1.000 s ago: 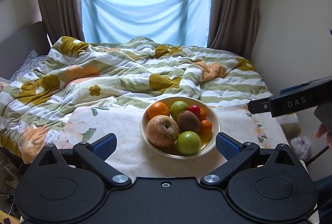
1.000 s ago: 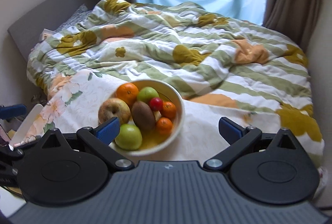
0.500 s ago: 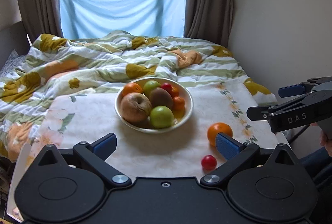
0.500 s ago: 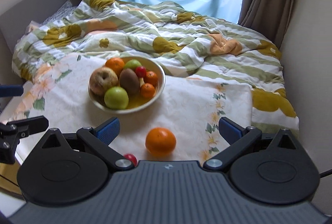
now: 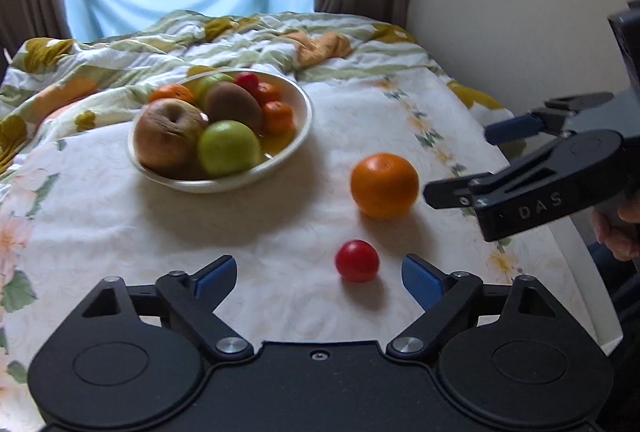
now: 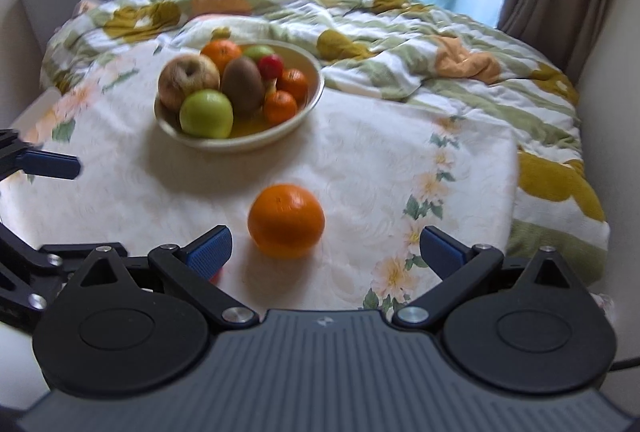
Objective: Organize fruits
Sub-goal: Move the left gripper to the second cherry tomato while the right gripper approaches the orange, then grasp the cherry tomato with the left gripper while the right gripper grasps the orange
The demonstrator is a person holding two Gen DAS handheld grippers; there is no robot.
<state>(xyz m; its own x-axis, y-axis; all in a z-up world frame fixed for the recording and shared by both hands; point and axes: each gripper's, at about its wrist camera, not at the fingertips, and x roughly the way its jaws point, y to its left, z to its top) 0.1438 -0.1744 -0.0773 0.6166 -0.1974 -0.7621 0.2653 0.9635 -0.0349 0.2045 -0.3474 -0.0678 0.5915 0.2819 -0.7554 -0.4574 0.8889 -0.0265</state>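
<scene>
A cream bowl [image 5: 305,119] [image 6: 316,92] holds apples, a kiwi, oranges and a small red fruit on the floral cloth. A loose orange [image 5: 384,185] [image 6: 286,220] and a small red fruit [image 5: 357,260] lie on the cloth in front of the bowl. My left gripper [image 5: 318,276] hangs low over the cloth. Its jaws are closing, and the red fruit lies just ahead of the gap near the right pad, untouched. My right gripper [image 6: 326,250] [image 5: 458,163] is open, with the orange just ahead of its gap.
The floral cloth [image 5: 280,216] covers a flat top in front of a rumpled striped duvet [image 6: 400,31]. A wall [image 5: 520,11] runs along the right, curtains and a window at the back. The left gripper's blue pad [image 6: 52,165] shows at the left edge.
Both grippers have come down and closer to the cloth. The loose orange and red fruit have come into view. The left jaws stand narrower than before.
</scene>
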